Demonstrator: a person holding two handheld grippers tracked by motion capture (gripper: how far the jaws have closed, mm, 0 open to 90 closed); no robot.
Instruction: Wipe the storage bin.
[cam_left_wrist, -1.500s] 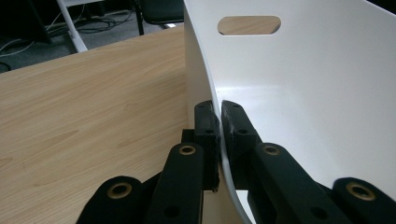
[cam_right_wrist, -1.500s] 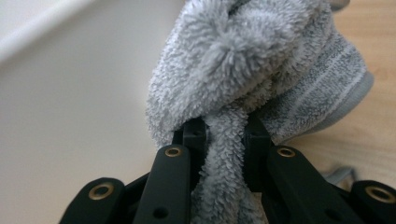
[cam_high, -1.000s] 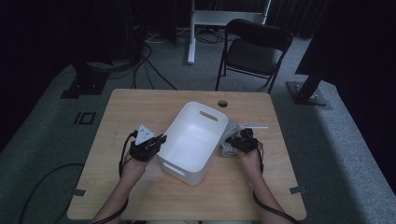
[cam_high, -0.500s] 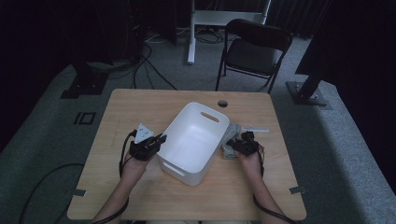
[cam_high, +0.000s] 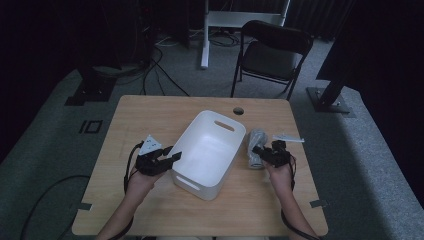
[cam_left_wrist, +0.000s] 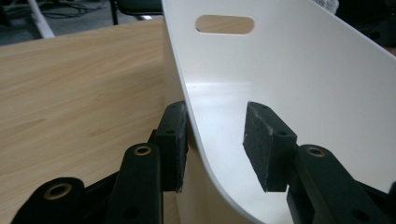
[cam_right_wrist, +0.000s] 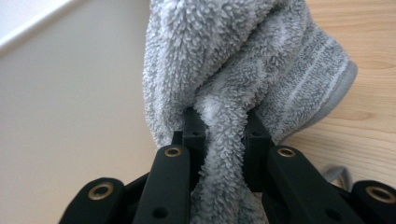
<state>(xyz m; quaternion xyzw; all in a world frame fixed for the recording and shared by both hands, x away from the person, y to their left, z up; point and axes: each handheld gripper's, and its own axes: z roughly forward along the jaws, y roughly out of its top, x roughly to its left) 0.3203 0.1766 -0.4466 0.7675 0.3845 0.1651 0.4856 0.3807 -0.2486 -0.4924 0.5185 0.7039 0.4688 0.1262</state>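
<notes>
While the towel (cam_right_wrist: 224, 70) is lying on the table just right of the bin (cam_high: 207, 150), the right gripper (cam_right_wrist: 223, 126) is pinching a fold; the left gripper (cam_left_wrist: 217, 140) is straddling the bin's rim, jaws apart (steadying, likely). Lifting in remains.

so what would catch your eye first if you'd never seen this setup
The white tub in the middle of the wooden table stands out first. The left gripper straddles its near wall, jaws open, one pad outside and one inside. On the tub's other side, the right gripper is clamped on a fluffy grey towel.
</notes>
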